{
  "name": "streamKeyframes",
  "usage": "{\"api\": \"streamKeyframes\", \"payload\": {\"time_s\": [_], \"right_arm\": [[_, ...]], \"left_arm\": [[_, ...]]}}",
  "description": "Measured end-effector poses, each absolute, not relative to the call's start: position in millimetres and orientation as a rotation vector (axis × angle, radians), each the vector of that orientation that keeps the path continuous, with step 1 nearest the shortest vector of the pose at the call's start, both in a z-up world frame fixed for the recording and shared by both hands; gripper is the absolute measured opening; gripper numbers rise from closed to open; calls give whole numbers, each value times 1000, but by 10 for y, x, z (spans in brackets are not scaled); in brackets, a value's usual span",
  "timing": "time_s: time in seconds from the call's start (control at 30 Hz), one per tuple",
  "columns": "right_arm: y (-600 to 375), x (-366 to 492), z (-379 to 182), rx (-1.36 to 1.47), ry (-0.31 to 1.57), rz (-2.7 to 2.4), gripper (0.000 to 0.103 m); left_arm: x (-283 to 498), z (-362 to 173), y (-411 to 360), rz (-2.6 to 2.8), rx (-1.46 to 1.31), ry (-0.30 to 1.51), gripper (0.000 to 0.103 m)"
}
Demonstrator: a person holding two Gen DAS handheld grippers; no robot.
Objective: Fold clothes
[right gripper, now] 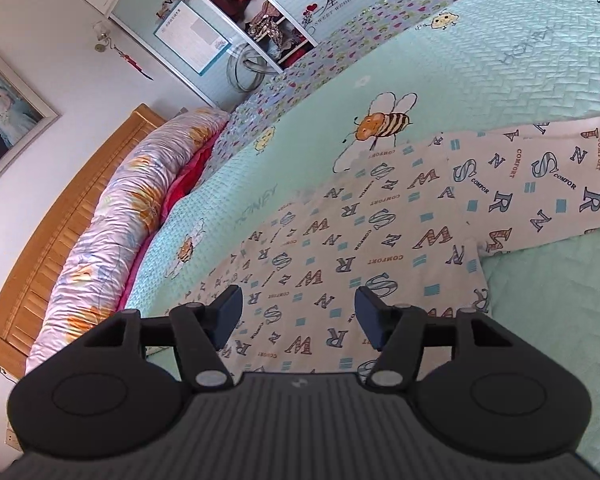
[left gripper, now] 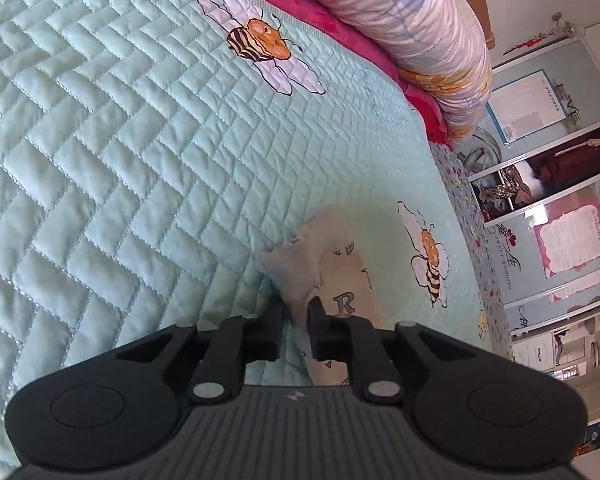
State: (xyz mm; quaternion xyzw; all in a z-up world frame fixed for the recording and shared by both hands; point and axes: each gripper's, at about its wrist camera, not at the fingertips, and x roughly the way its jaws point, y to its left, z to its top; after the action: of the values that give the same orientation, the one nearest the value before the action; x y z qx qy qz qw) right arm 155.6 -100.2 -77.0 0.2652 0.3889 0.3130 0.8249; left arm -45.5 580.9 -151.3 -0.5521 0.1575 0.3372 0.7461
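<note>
On the bed's green quilt (right gripper: 480, 80), my left tongs (left gripper: 296, 320) pinch a corner of the lettered shirt (right gripper: 380, 240); my right tongs (right gripper: 298, 312) hover spread above it.

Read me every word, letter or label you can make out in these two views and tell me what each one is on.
"COMFORT": printed many times on the white garment.
"S", "W", "R", "N": big letters on the same garment.
"SWEET WEDDING": on the wardrobe door.
"LOVE": decoration on the wardrobe door beside the framed sheet.
"HONEY": faint, on the green quilt.
Framed sheet's text and the pink notice: too small to read.
</note>
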Motion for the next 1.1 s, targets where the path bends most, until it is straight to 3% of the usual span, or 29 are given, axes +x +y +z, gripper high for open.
{"api": "streamKeyframes", "payload": {"time_s": [0.07,0.1,0.27,0.53,0.57,0.6,0.67,0.8,1.03,1.1], "right_arm": [[-1004,1531,-780,568,831,668,63],[-1006,1525,-791,570,834,667,63],[-996,1518,-855,601,846,665,63],[-933,1461,-907,599,854,676,63],[-990,1459,-919,592,855,655,63],[-1071,1459,-942,589,860,622,63],[-1266,1443,-988,591,867,554,63],[-1583,1349,-1087,600,869,496,63],[-1777,1580,-1484,727,902,462,64],[-1808,1665,-1588,769,913,461,64]], "left_arm": [[-563,-1399,5726,777,-1177,317,47],[-621,-1323,5661,803,-1151,307,49],[-549,-989,5172,686,-1015,276,53],[712,-1249,4223,383,-674,599,53],[744,-1328,4254,406,-660,629,46],[776,-1408,4286,429,-645,658,31],[682,-1399,4372,430,-669,656,30],[343,-1129,4115,352,-650,639,64],[372,-1389,3359,99,-715,810,65],[438,-1471,3298,81,-749,819,76]]}}
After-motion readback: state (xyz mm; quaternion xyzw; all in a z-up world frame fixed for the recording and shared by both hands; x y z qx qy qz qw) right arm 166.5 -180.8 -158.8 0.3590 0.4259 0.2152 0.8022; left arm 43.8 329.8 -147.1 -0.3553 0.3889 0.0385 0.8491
